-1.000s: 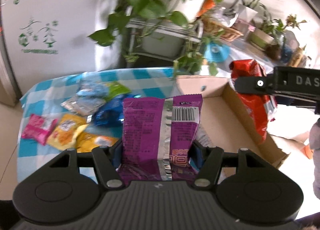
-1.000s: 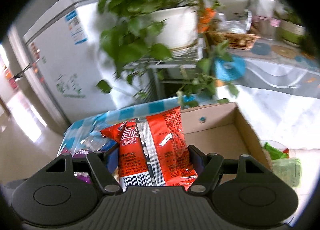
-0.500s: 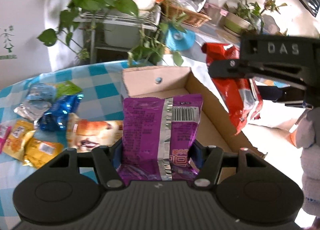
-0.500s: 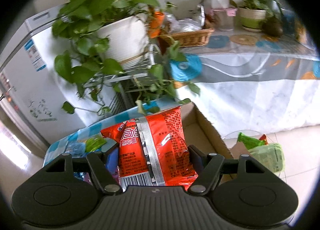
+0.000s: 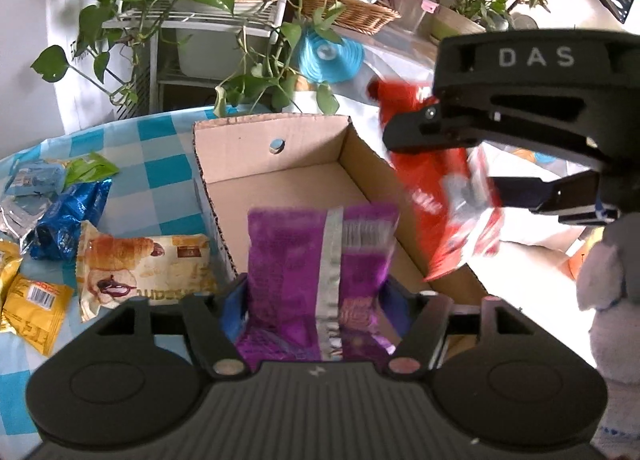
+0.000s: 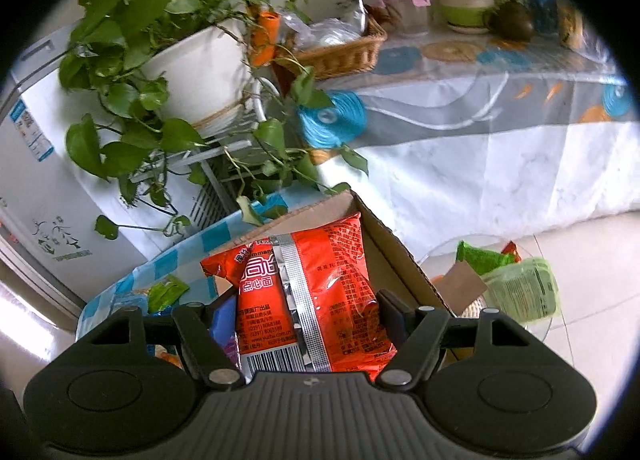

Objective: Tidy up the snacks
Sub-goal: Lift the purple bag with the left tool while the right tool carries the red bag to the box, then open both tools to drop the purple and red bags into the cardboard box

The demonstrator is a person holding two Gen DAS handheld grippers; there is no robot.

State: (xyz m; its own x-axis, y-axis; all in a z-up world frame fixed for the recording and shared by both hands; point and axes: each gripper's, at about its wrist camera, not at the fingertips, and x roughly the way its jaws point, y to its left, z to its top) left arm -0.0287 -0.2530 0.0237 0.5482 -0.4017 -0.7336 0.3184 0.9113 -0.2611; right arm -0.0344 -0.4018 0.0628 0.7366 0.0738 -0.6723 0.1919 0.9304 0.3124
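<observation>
The left gripper [image 5: 316,300], its fingers just spreading, is letting the purple packet [image 5: 320,276] go over the cardboard box [image 5: 276,175] mid-frame; the right gripper [image 6: 308,312] is pinching the red packet [image 6: 308,292], apparently due for release next.

One cardboard box [image 5: 280,163], two grippers [image 5: 316,292]

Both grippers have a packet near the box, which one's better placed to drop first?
Left, probably. The left gripper has its purple packet over the cardboard box floor, and its jaws have just been opening. The right gripper's red packet hangs at the box's right wall, so it may miss.
</observation>
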